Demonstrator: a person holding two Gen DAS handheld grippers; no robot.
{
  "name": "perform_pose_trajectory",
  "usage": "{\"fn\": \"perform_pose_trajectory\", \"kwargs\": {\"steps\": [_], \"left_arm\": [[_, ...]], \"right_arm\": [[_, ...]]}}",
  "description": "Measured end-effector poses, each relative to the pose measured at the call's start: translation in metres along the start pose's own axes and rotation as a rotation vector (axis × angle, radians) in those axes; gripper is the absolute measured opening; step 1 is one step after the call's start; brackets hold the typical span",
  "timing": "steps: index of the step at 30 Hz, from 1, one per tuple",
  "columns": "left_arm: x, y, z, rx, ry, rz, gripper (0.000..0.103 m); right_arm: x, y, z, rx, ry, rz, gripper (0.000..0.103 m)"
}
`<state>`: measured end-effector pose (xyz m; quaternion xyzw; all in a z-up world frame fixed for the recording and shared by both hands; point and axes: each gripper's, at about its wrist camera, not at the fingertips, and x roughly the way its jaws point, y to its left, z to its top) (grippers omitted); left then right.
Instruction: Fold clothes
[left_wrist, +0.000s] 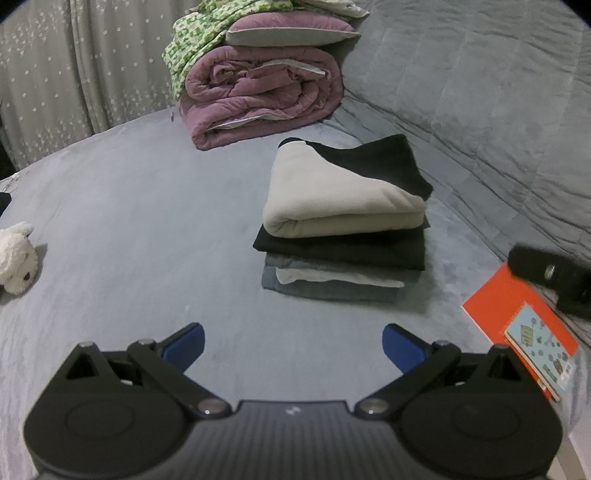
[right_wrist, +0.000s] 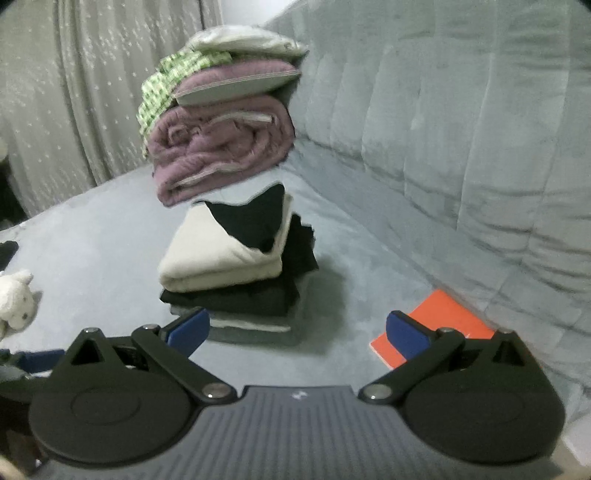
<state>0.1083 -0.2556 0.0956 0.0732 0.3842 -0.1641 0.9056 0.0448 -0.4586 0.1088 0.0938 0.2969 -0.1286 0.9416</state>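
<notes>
We see both tools empty over the grey bed (left_wrist: 122, 206). Left tool (left_wrist: 293, 345): blue fingers spread wide, nothing btwn them, hovering above bare bed cover. Right tool (right_wrist: 297, 332): also spread wide, nothing gripped; its left finger overlaps the bottom of the clothes stack in the right wrist view, but we can't tell if it touches.

Folded clothes stack (left_wrist: 343, 236) sits on the bed, ahead of both tools & near the quilted grey backrest (left_wrist: 480, 92). Top item is a cream & black folded piece (left_wrist: 332, 192), under it a black one, then grey & white layers at the bottom. Edges roughly aligned, top piece a bit puffy.

Behind the stack, apart from it: a rolled purple comforter (left_wrist: 258, 99) w/ a purple pillow (left_wrist: 291, 29) & green-patterned fabric (left_wrist: 192, 40) on top. Orange book (left_wrist: 517, 325) lies on the bed right of the stack, by the backrest. White plush toy (left_wrist: 16, 258) at far left edge. Star-patterned curtain (left_wrist: 55, 74) in back.
</notes>
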Motion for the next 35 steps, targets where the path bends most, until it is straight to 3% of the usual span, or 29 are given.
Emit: {"fn": "perform_pose_trajectory", "kwargs": {"steps": [19,35], "left_arm": [[-0.114,0.022,-0.060,-0.023,-0.064,0.021,0.102],[-0.128,0.045,-0.084,-0.047,-0.070,0.048,0.102]], "right_arm": [[-0.119,0.035,-0.043,-0.003,-0.045,0.057,0.103],[-0.121,0.066,-0.065,-0.073,-0.012,0.068,0.103]]}}
